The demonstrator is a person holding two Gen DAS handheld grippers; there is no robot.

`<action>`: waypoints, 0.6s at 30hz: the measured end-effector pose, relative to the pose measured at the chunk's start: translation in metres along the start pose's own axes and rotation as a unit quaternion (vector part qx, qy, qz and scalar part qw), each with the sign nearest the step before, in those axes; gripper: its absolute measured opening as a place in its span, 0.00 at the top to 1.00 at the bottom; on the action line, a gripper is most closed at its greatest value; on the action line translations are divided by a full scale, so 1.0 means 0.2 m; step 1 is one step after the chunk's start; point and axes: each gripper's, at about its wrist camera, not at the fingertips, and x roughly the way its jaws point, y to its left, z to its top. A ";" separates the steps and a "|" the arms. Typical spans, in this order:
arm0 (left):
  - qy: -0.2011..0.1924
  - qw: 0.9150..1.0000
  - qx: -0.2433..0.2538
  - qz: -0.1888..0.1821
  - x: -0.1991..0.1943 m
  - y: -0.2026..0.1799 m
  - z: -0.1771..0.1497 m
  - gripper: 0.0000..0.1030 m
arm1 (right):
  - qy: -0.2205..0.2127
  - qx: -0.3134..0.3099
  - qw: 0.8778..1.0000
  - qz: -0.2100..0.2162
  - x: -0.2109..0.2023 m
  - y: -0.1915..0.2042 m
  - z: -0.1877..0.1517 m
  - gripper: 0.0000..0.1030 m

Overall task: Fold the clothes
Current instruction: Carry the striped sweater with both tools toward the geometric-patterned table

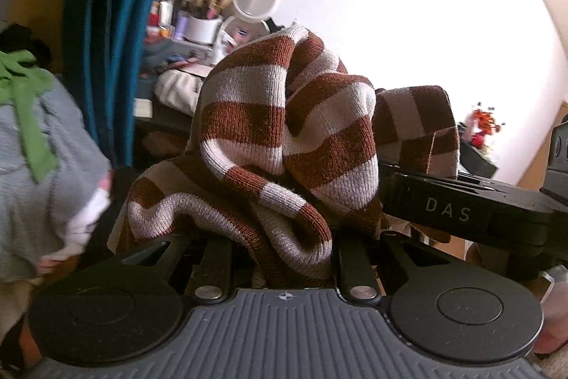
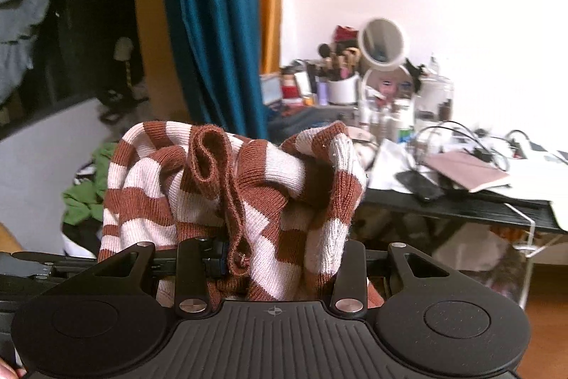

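A: What are the left gripper point(image 1: 284, 237) fingers doing?

B: They are closed on the striped sweater point(image 1: 280, 137). The brown and cream knit is bunched up between them and piles up right in front of the camera.

A: And the right gripper point(image 2: 273, 258)?

B: Its fingers pinch the same sweater point(image 2: 234, 194). A brown edge of it runs down into the grip. The cloth hides the tips, but it is held up in the air, off any bench.

A: Are the two grippers close?

B: Yes. The right one pokes in from the side in the left view, and the sweater hangs over it.

A: What is behind?

B: A blue curtain point(image 2: 216, 23) hangs down. Beside it is a messy bench point(image 2: 461, 205) with a round mirror point(image 2: 382, 41), a white cup of brushes point(image 2: 340, 87), cables and a pink book point(image 2: 468, 169). A green cloth point(image 2: 85, 198) lies low on the left.
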 end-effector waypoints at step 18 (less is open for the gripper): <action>0.021 0.999 0.014 -0.029 0.15 0.18 0.11 0.81 | 0.022 0.013 0.999 -0.027 0.32 0.04 0.10 0.65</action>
